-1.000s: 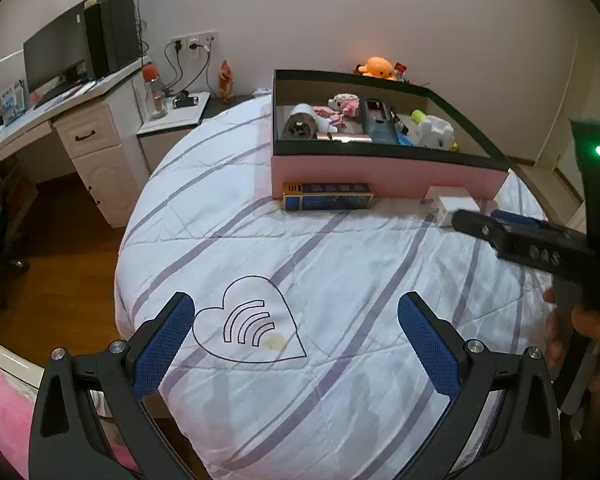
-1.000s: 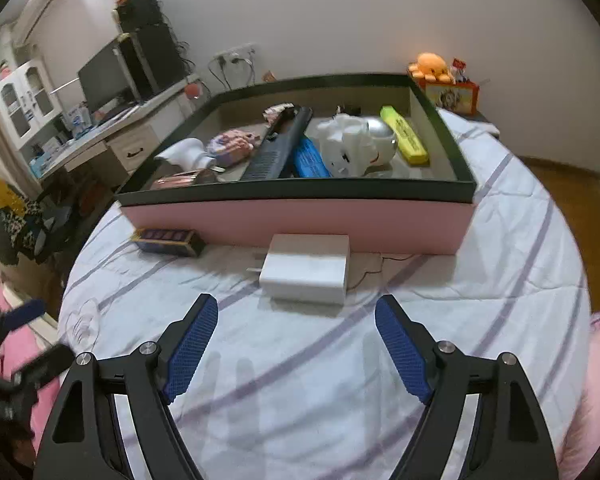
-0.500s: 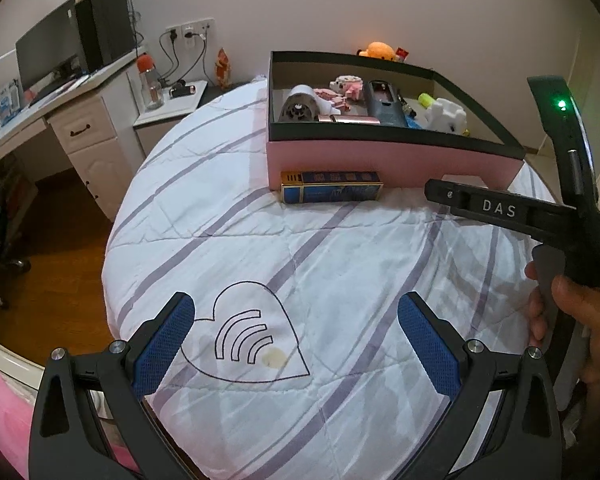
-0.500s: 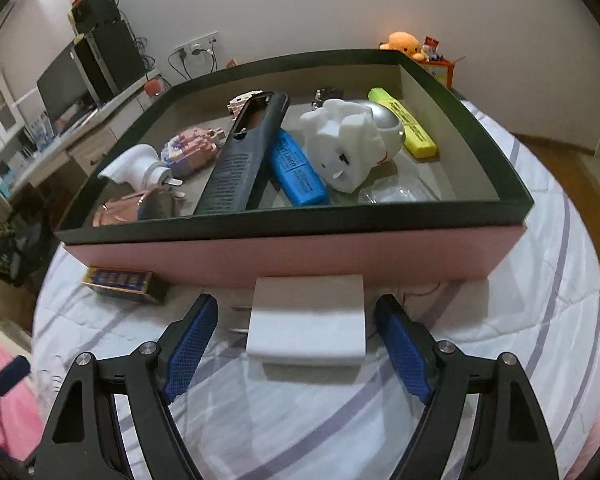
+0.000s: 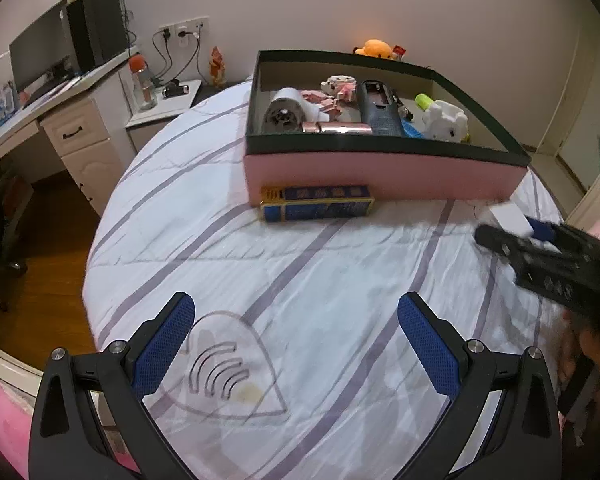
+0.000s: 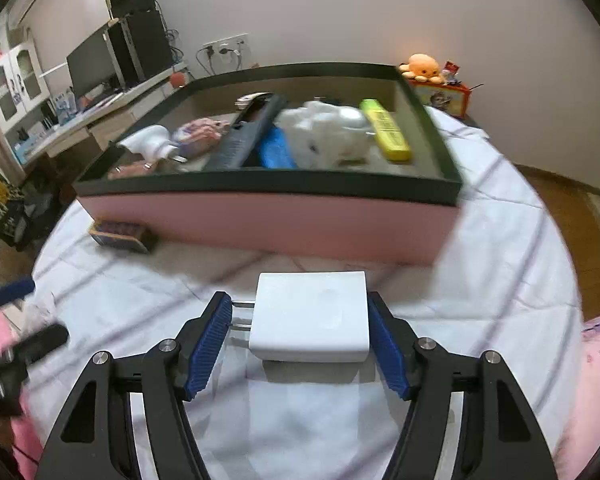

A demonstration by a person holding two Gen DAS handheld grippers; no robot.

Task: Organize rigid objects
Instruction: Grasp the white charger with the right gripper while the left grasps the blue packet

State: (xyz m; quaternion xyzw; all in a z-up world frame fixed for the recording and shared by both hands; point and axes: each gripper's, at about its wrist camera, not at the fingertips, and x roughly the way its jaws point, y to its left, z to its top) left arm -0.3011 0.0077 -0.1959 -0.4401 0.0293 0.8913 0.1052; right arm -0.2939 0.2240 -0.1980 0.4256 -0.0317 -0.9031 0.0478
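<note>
**Closing on the white charger beside the pink box**

Hovering over the striped bed cover [image 5: 300, 280], the left tongs [image 5: 295, 344] stand wide with nothing between them. In this left wrist view the pink box [image 5: 380, 172] sits further up the bed, a blue carton [image 5: 316, 206] lying against its front wall. At the right edge the right tongs [image 5: 540, 252] reach toward the white charger [image 5: 508, 216].

From the right wrist, the right tongs [image 6: 300, 344] are closing around the charger [image 6: 312, 316], which lies on the bed just in front of the box [image 6: 267, 220]. The right pad [image 6: 388, 348] looks to touch its side; the left pad [image 6: 207, 344] stands beside the plug prongs. Assorted items fill the box.
</note>
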